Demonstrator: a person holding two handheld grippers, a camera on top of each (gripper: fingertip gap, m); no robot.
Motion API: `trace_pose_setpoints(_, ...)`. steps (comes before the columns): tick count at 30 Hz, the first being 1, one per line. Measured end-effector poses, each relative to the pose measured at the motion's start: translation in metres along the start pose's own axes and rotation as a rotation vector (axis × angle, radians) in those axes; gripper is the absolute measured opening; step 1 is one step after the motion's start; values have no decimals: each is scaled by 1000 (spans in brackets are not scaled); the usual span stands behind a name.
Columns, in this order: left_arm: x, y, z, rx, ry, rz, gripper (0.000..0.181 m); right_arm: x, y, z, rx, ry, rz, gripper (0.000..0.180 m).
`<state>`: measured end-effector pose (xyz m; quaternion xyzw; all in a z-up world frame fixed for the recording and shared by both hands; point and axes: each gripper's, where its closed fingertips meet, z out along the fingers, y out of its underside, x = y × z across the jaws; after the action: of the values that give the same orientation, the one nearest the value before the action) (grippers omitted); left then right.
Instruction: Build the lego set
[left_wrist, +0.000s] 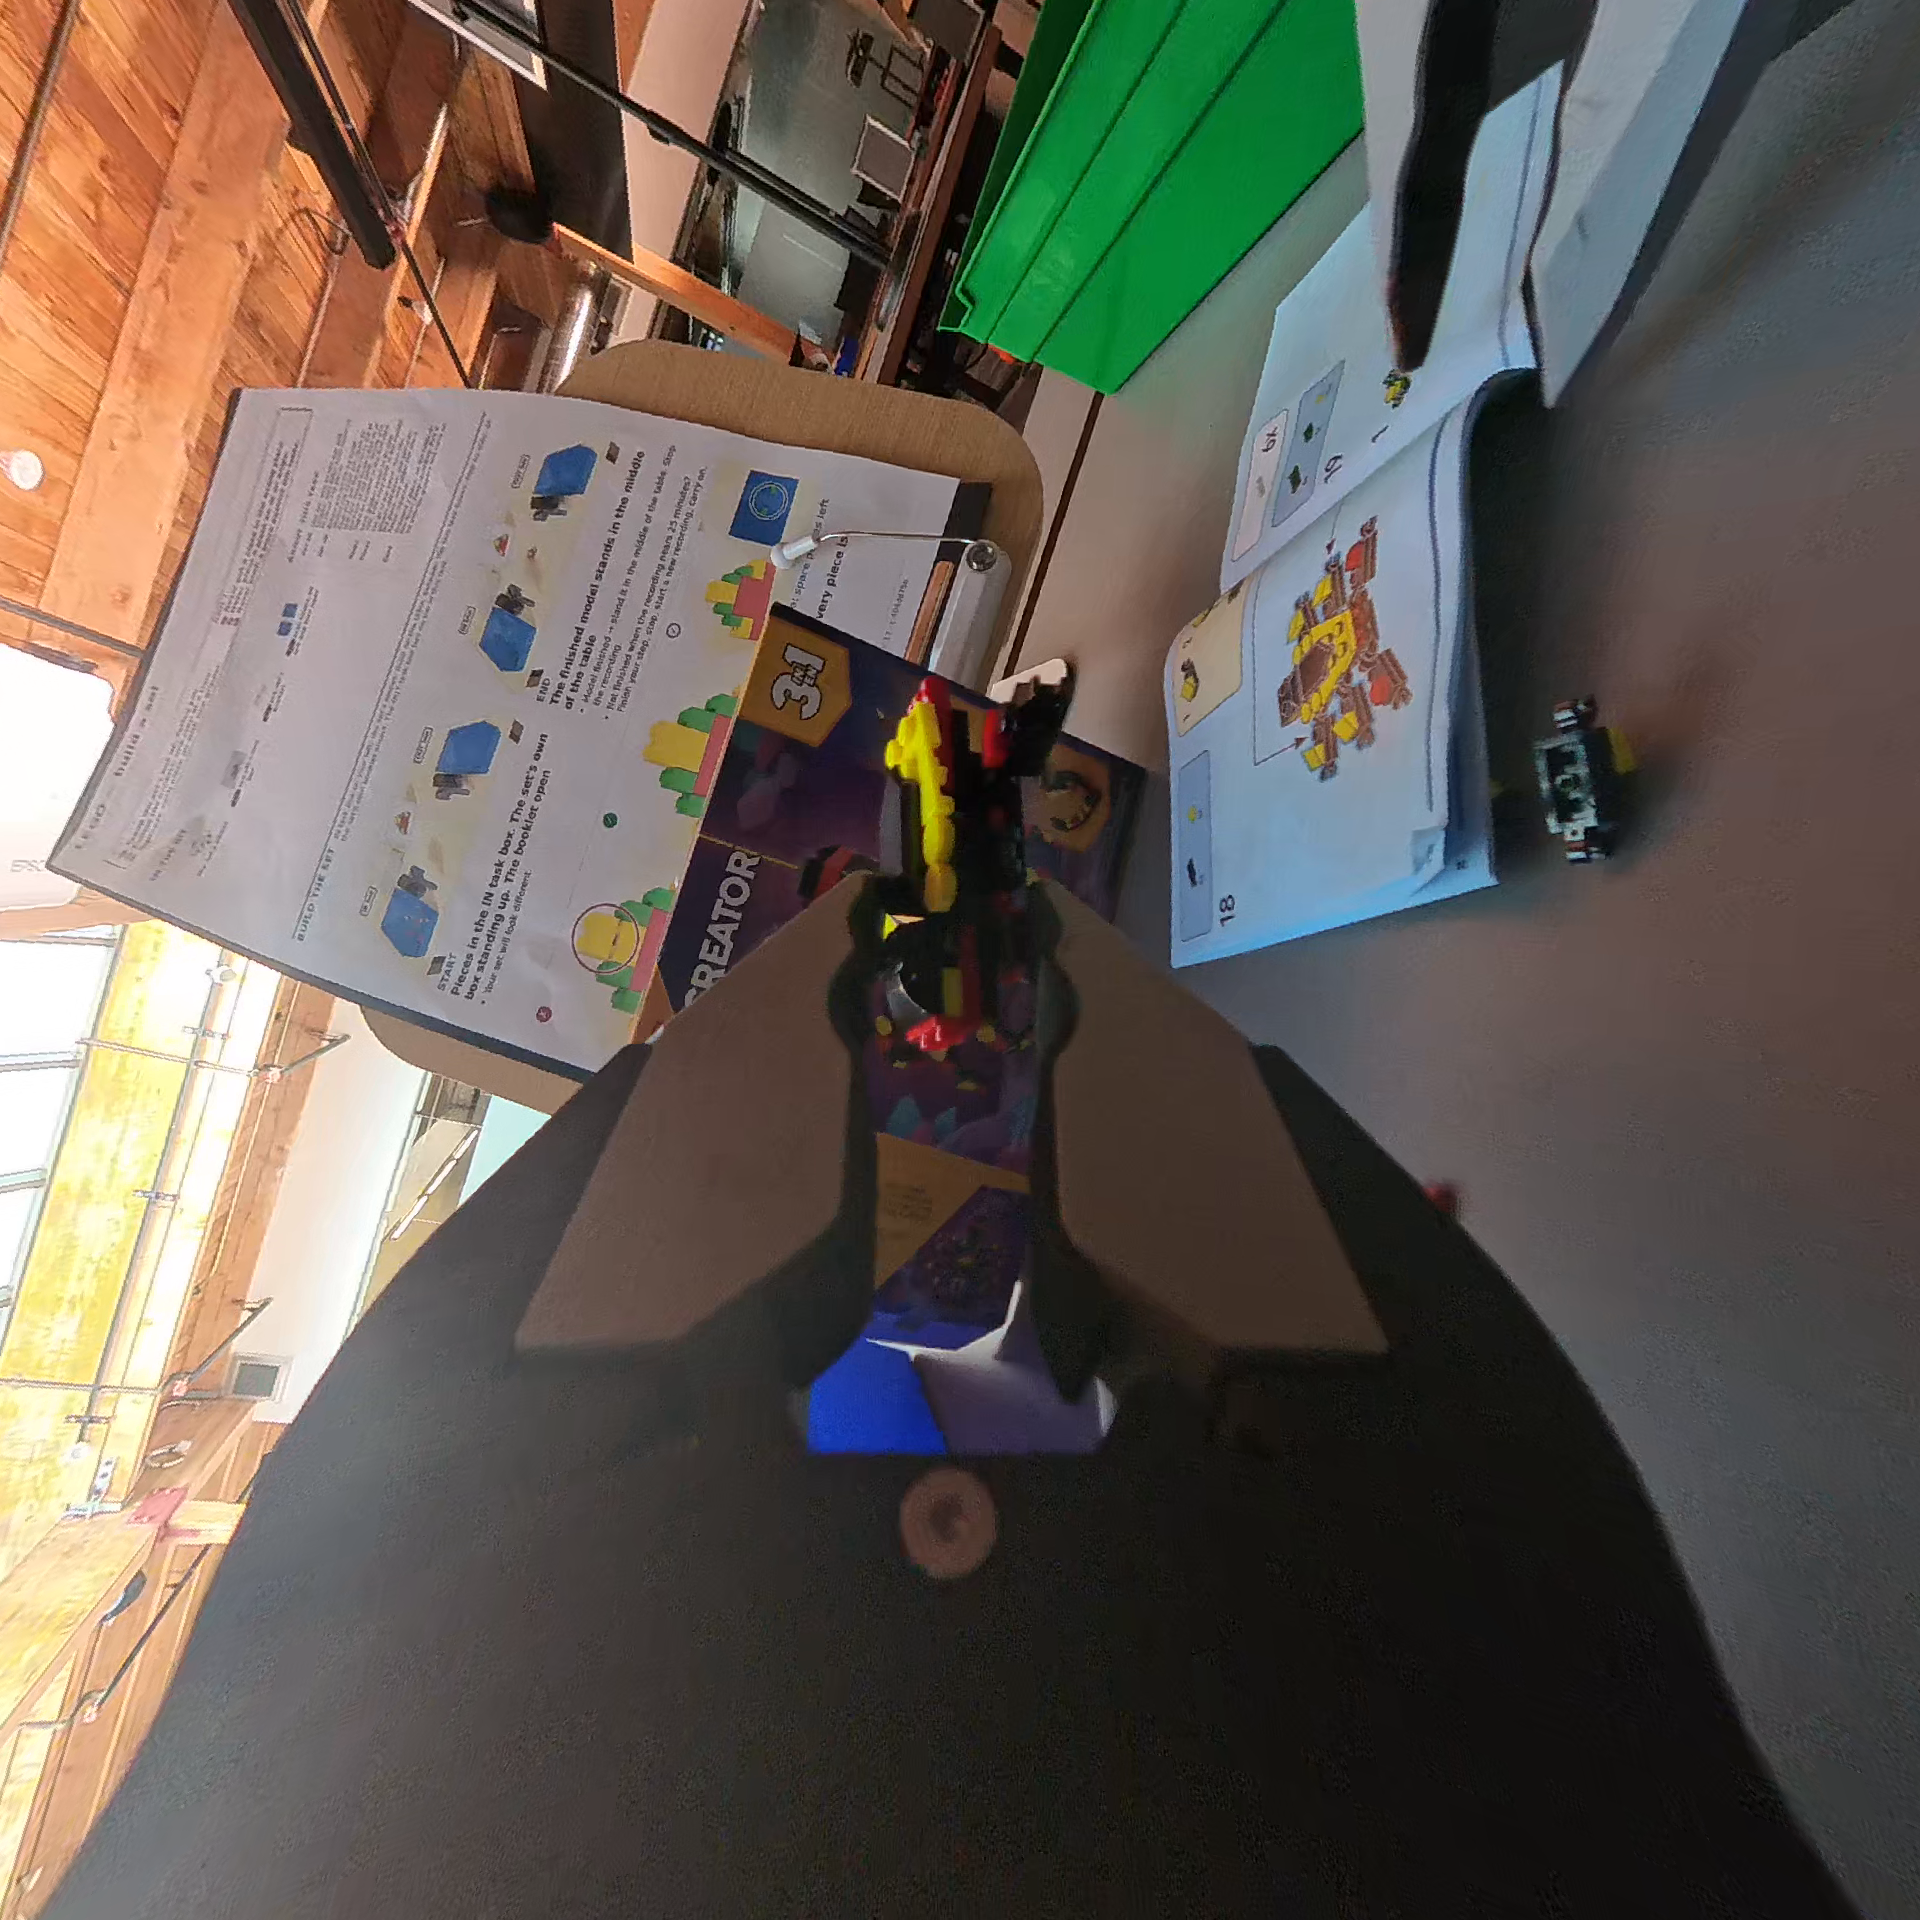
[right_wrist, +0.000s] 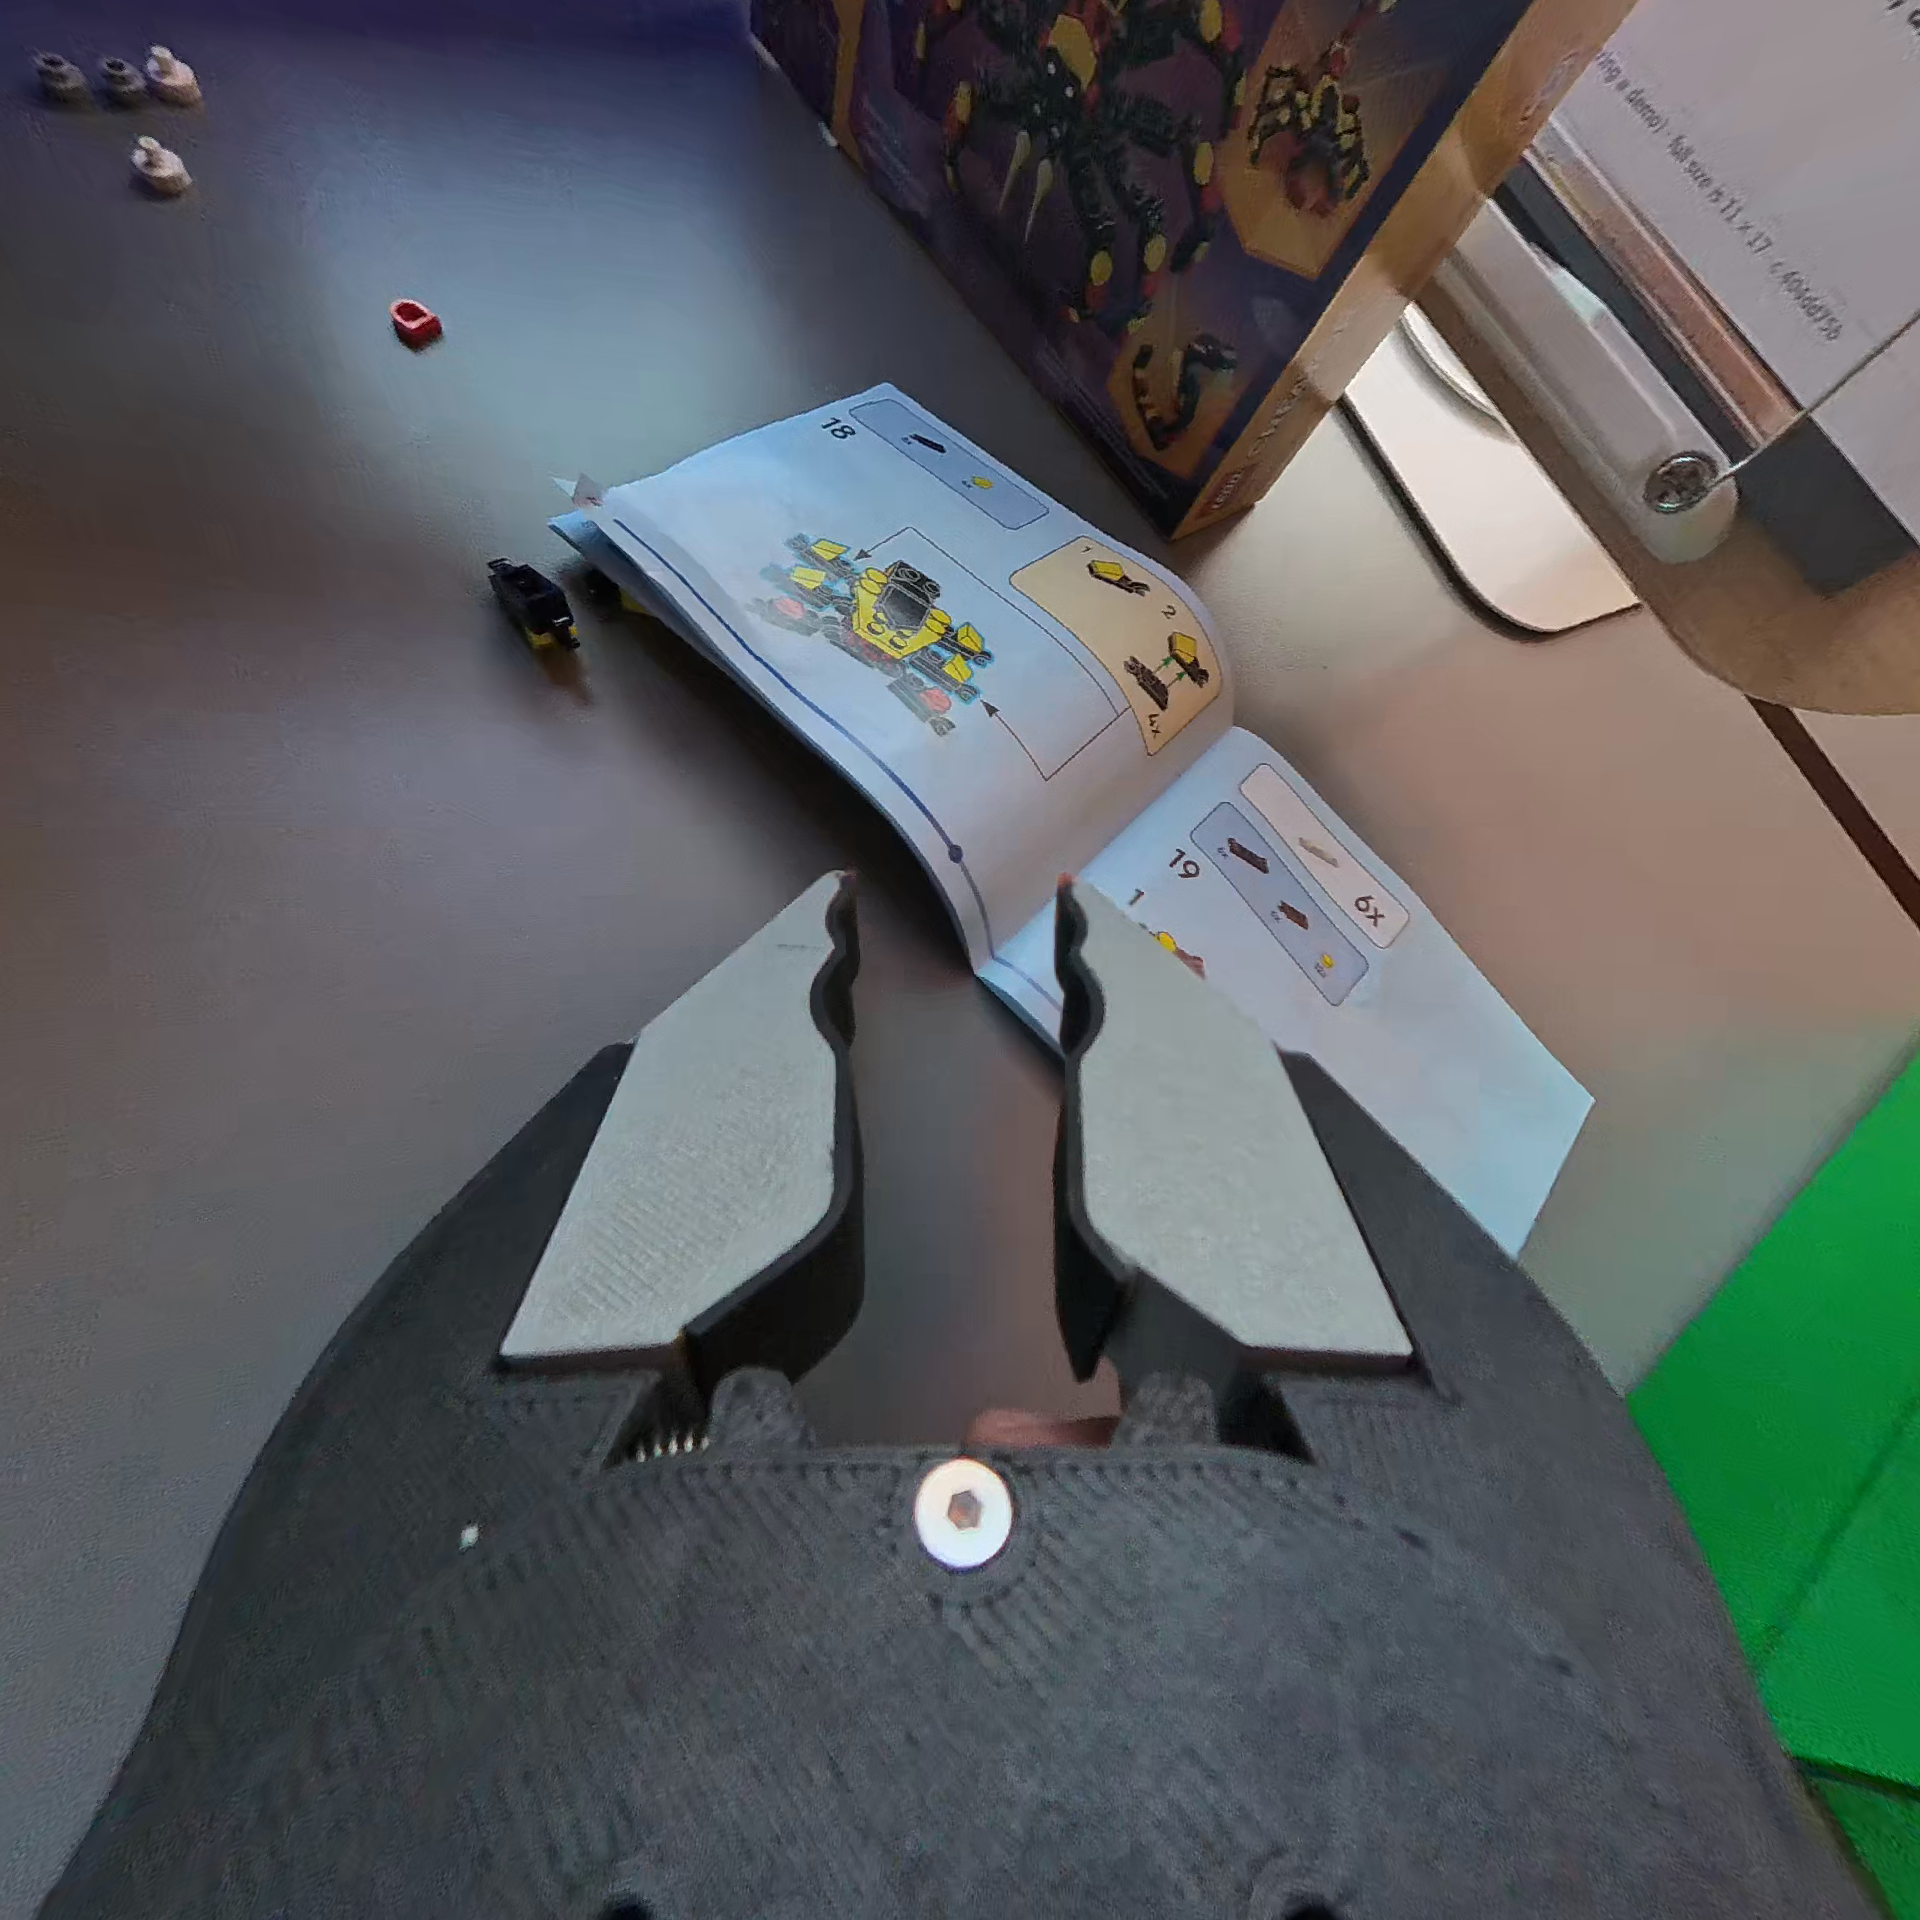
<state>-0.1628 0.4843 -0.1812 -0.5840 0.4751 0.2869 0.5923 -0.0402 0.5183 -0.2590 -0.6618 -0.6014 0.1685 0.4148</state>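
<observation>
My left gripper (left_wrist: 951, 914) is shut on a black, yellow and red lego model (left_wrist: 966, 800) and holds it up in the air, tilted, in front of the purple set box (left_wrist: 748, 894). My right gripper (right_wrist: 954, 888) is open and empty, low over the table at the near edge of the open instruction booklet (right_wrist: 935, 623). The booklet also shows in the left wrist view (left_wrist: 1340, 686), with the right gripper's dark finger (left_wrist: 1444, 208) above it. A small black and yellow sub-assembly (right_wrist: 532, 605) lies on the table left of the booklet; it also shows in the left wrist view (left_wrist: 1579, 779).
A red piece (right_wrist: 417, 320) and several small beige pieces (right_wrist: 156, 114) lie on the grey table (right_wrist: 312, 831) at far left. The set box (right_wrist: 1143, 208) stands behind the booklet. A printed task sheet (left_wrist: 436, 665) stands on a wooden holder. A green bin (left_wrist: 1143, 187) is beside the table. About 15 cm separates my left fingertips from my right.
</observation>
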Motion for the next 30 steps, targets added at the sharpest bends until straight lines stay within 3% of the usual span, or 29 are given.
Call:
trace_pose_setpoints(1, 1, 0, 0, 1, 3, 0, 25, -1, 0, 2, -5, 0, -7, 33)
trace_pose_setpoints(9, 1, 2, 1, -8, 5, -7, 25, -23, -15, 30, -57, 11, -79, 9)
trace_pose_setpoints(15, -1, 12, 2, -21, 5, -17, 25, -25, -24, 30, -23, 20, -75, 15)
trace_pose_setpoints(24, -5, 14, 2, -20, -13, -22, 25, 10, -38, -10, 200, 6, 231, 27)
trace_pose_setpoints(27, -6, 10, 1, -17, -29, 6, 25, 6, -52, -19, 295, -68, 307, 26)
trace_pose_setpoints(30, -7, 1, -1, -9, -72, 97, 24, -20, -76, -24, 405, -282, 424, 26)
